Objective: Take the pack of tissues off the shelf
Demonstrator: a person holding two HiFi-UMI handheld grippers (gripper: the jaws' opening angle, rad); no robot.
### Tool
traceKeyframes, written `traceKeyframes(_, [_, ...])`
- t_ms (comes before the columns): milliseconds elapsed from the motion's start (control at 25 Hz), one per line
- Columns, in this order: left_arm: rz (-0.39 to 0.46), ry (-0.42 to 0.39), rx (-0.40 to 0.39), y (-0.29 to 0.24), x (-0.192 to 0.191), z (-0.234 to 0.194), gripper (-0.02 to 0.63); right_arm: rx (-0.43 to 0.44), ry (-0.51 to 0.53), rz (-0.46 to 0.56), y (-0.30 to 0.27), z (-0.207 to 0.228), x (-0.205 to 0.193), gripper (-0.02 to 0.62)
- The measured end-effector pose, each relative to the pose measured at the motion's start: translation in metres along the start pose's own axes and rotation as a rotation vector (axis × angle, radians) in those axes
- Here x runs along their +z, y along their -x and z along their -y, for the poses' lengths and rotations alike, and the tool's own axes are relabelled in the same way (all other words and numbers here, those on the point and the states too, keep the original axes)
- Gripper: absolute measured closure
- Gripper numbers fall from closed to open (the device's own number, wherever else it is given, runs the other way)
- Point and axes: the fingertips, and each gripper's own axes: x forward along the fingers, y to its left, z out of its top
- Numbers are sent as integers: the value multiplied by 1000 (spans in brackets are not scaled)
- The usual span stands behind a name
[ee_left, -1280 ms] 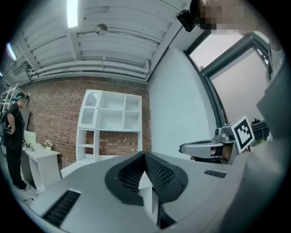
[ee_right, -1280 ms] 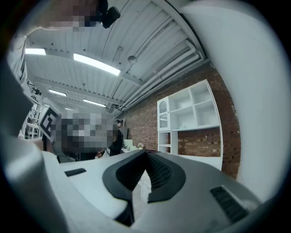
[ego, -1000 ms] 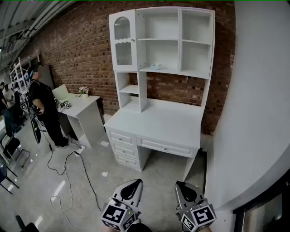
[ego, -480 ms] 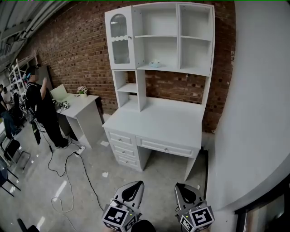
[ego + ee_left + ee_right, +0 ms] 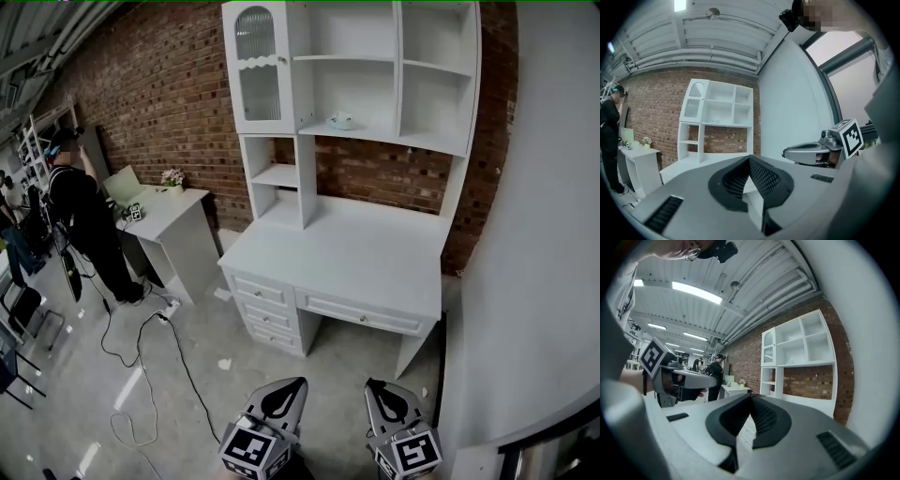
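Backdrop: a red brick wall point(image 5: 159, 103) is seen behind a white desk topped by a shelf unit point(image 5: 302, 178).
Tissues: the pack of tissues point(image 5: 341, 121) is seen, small and pale, on the middle shelf point(image 5: 394, 139) of the central bay, to the right of the glass-fronted door point(image 5: 258, 70).
Worktop: the white worktop point(image 5: 356, 253) is spread below that shelf, with drawers point(image 5: 267, 292) set under its left part.
Left: the left gripper point(image 5: 286, 394) is held low in the head view, well apart from the pack; its jaws are pressed together, pad against pad.
Right: the right gripper point(image 5: 384, 398) is held just beside it, its jaws likewise closed on themselves.
Surroundings: a person point(image 5: 80, 216) in black is seen standing by a small white table point(image 5: 178, 211) at the left.
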Motion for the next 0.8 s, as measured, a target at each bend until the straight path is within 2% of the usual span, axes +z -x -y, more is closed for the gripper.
traceKeyframes(160, [28, 8, -23, -31, 13, -65, 600, -24, 7, -7, -67, 5, 7, 589])
traceKeyframes(360, [12, -7, -82, -75, 20, -151, 600, -91, -1, -24, -155, 16, 17, 589])
traceKeyframes(560, [33, 2, -117, -111, 30, -236, 600, -141, 13, -52, -237, 21, 25, 589])
traceKeyframes(800, [18, -19, -127, -139, 35, -303, 600, -190, -42, -71, -304, 27, 29, 588])
